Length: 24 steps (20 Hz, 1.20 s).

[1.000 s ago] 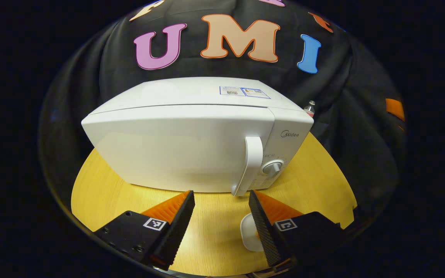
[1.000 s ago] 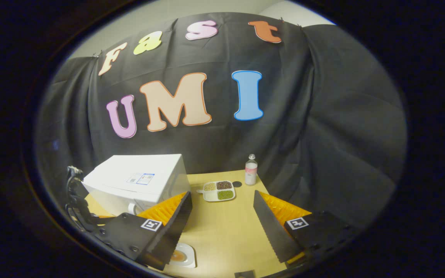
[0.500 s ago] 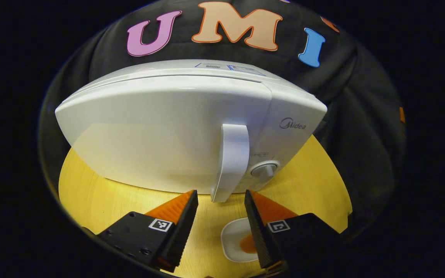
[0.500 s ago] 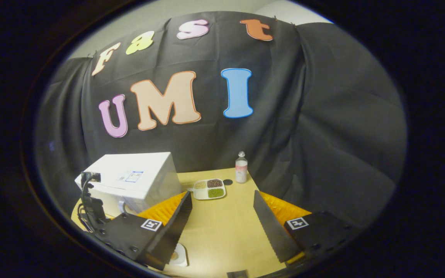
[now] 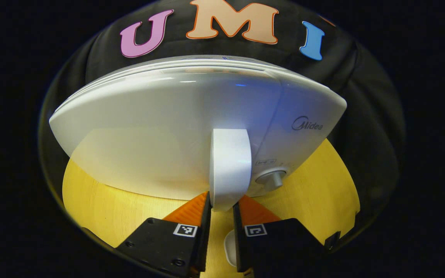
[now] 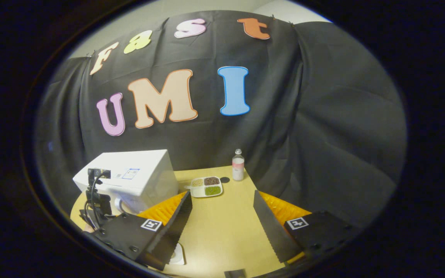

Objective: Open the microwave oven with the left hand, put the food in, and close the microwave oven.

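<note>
The white microwave (image 5: 160,131) stands close in front in the left gripper view, its door shut. My left gripper (image 5: 221,200) is shut on the lower end of the white door handle (image 5: 229,162), one finger on each side. A white plate (image 5: 228,247) shows partly between the fingers, down on the table. In the right gripper view the microwave (image 6: 137,173) stands at the left, with the left gripper (image 6: 97,197) at its front. My right gripper (image 6: 222,200) hangs open over the table, nothing between its fingers. The white plate with orange food (image 6: 177,254) lies by its left finger.
A round knob (image 5: 270,178) sits right of the handle. On the wooden table (image 6: 222,231), at the back, lie a sectioned dish of grains (image 6: 206,186), a small dark cap (image 6: 225,179) and a clear bottle (image 6: 238,165). Black cloth closes off the back.
My left gripper moved in toward the microwave and its fingers shut on the door handle. The right gripper drifted slightly and stayed open.
</note>
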Motion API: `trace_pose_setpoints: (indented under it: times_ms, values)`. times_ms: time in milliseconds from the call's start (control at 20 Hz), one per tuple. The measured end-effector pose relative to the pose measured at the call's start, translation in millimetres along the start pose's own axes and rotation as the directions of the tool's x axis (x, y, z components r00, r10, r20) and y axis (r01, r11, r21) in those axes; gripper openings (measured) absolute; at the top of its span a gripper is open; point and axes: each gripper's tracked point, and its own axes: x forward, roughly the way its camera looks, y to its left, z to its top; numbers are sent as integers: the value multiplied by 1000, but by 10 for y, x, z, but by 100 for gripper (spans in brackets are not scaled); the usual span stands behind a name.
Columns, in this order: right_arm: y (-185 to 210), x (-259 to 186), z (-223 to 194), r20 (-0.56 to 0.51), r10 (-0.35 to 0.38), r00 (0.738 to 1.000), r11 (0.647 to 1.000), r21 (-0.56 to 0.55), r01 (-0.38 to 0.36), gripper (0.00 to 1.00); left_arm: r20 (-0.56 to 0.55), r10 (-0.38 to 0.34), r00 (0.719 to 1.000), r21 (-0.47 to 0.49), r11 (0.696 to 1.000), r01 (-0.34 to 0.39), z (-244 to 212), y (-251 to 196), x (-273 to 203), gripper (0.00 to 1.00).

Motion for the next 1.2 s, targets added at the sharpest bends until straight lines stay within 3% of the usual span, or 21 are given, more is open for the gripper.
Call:
trace_pose_setpoints:
  times_ms: [150,650,1050,1200]
  values:
    - [52,-45,-40,-9,7,1000,1000,-2,-7,97,-19,-1,1000,47,999,2,-23,-9,-5,23]
    - [162,-297,-211,-32,19,999,1000,9,-19,97,50,-3,999,-14,1000,4,-14,3,-38,7]
    - [20,-539,-332,-37,-39,999,999,7,39,97,102,5,995,-55,998,1,-6,4,-64,5]
    - [50,-607,-423,-52,-52,997,999,11,52,97,100,-3,995,-54,999,9,-218,31,-267,5]
